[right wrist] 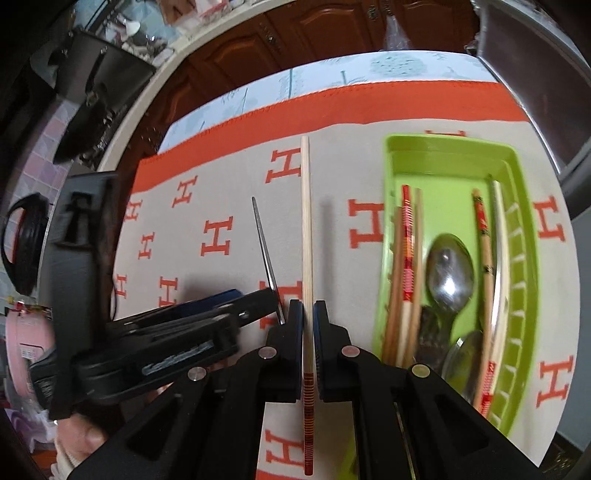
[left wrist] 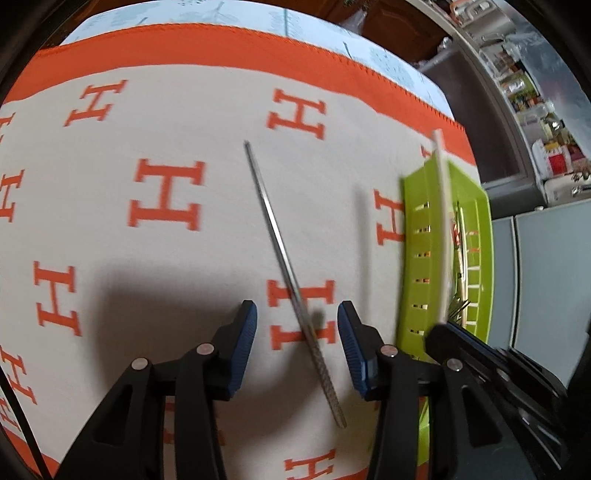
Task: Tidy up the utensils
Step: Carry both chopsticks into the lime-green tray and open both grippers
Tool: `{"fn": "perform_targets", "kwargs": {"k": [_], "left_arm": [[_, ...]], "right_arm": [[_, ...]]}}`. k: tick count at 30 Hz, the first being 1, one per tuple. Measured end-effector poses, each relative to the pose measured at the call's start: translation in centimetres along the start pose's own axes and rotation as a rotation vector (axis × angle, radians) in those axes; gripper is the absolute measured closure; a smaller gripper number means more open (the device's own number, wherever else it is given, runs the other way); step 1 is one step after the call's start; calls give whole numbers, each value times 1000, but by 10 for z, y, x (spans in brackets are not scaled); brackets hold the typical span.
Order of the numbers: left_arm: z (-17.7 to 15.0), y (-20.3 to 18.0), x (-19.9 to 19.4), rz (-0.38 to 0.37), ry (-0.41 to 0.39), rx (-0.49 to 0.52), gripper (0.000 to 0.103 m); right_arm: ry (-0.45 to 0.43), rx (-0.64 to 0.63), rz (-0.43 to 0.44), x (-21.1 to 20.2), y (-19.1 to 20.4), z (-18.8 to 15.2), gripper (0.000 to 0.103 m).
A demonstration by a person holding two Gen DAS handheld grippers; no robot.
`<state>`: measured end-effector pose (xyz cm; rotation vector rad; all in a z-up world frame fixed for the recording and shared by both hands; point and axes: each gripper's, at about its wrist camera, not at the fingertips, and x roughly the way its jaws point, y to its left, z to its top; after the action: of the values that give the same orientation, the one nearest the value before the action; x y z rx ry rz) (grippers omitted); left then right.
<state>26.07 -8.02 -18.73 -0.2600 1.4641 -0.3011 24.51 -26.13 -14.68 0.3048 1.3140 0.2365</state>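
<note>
A thin metal chopstick (left wrist: 273, 229) lies slanted on the cloth. My left gripper (left wrist: 297, 310) hangs over its near end, open, its blue pads well apart on either side and not touching it. In the right wrist view the left gripper (right wrist: 251, 299) shows at the left with the metal chopstick (right wrist: 264, 247) at its tips. My right gripper (right wrist: 308, 306) is shut on a pale wooden chopstick (right wrist: 306, 206) with a red-striped end, held above the cloth just left of the green tray (right wrist: 524, 236). The same wooden chopstick (left wrist: 441, 206) crosses the green tray's wall (left wrist: 413, 206) in the left wrist view.
The green tray holds several wooden chopsticks (right wrist: 406, 258) and two metal spoons (right wrist: 448, 273). A beige cloth with orange H marks (left wrist: 166, 195) covers the table. Dark wooden cabinets (right wrist: 314, 29) stand beyond its far edge. A hand (right wrist: 85, 439) shows at the lower left.
</note>
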Motion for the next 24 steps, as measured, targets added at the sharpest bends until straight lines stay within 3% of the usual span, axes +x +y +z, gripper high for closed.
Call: {"fn": "perform_targets", "kwargs": {"k": [5,7,8,16,24], "left_arm": [[-7,-25,9,108,-37,94,60],[-10,-32,10,167,-77,138,77],[-11,-33,10,185,-88,148,94],[-10,-6,3,26,-81,33,100],[-30,-6,-13,-103,-40,29,100]], "right_arm": [[-51,14,21,-30,-15,-20,98],[-64,18,30,-35,-14,-28,98],[-71,21,35,-39,-15,-33,98],[-112,68,97,-68,-36,-57,98],[-162,144,93,-89,-69,-69,98]]}}
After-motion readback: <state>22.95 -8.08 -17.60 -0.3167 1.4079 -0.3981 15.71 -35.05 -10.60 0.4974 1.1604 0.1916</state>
